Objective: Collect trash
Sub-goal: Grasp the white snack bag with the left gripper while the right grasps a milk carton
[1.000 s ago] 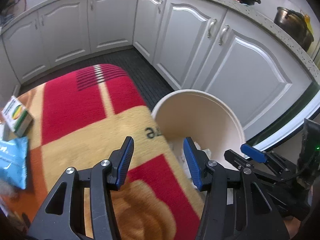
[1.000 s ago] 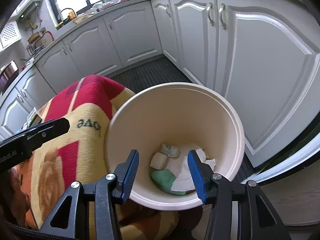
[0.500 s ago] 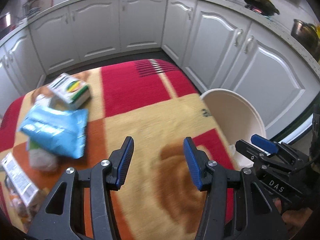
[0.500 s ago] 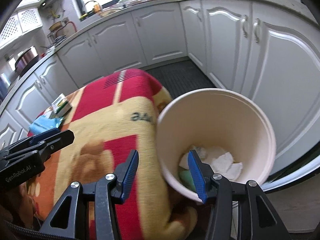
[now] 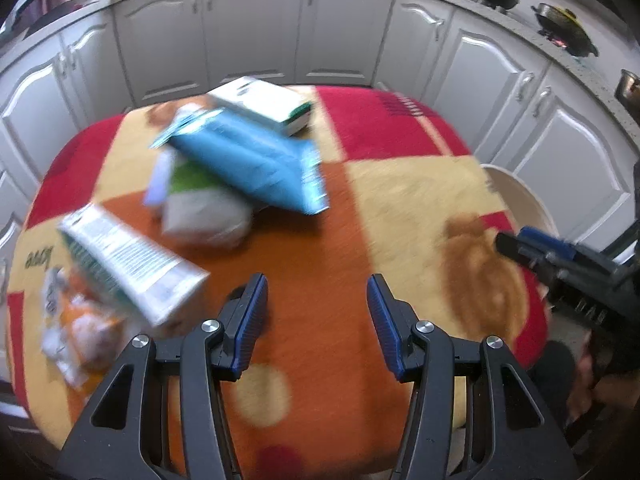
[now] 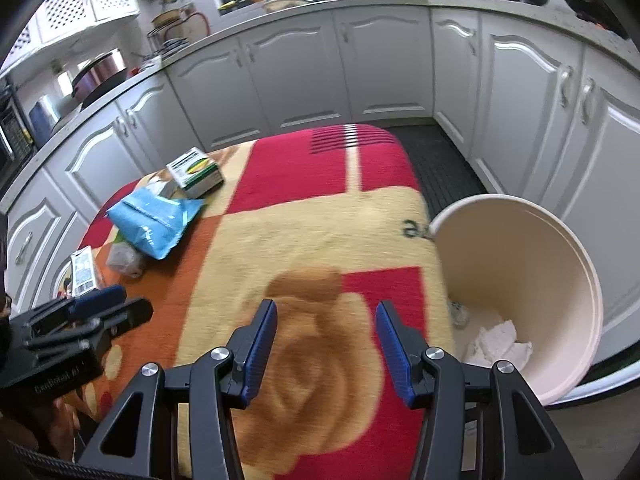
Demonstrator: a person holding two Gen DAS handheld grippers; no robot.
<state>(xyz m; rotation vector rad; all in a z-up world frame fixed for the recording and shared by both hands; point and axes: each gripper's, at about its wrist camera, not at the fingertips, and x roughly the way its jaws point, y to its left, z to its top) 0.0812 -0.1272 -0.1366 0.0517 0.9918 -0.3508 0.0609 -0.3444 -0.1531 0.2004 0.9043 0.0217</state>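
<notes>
Trash lies on the far left of a cloth-covered table: a blue pouch [image 5: 256, 164] [image 6: 154, 220], a green and white box [image 5: 264, 104] [image 6: 195, 172], a pale crumpled bag [image 5: 204, 216] [image 6: 124, 258], a long white carton [image 5: 132, 264] [image 6: 83, 270] and an orange wrapper [image 5: 84, 328]. A cream bin [image 6: 536, 280] [image 5: 520, 200] stands off the table's right edge with white paper [image 6: 500, 340] inside. My left gripper [image 5: 316, 308] hovers open and empty over the orange part of the cloth, nearer than the trash pile. My right gripper [image 6: 326, 340] hangs open and empty over the rose pattern, left of the bin.
The tablecloth [image 6: 312, 240] is red, yellow and orange. White kitchen cabinets [image 6: 384, 64] curve round behind and to the right, with pots on the counter [image 5: 560, 28]. A dark floor mat [image 6: 444, 164] lies between the table and the cabinets.
Both grippers have swung left, away from the bin and over the table. The trash pile has come into the left wrist view. Both stayed open and empty.
</notes>
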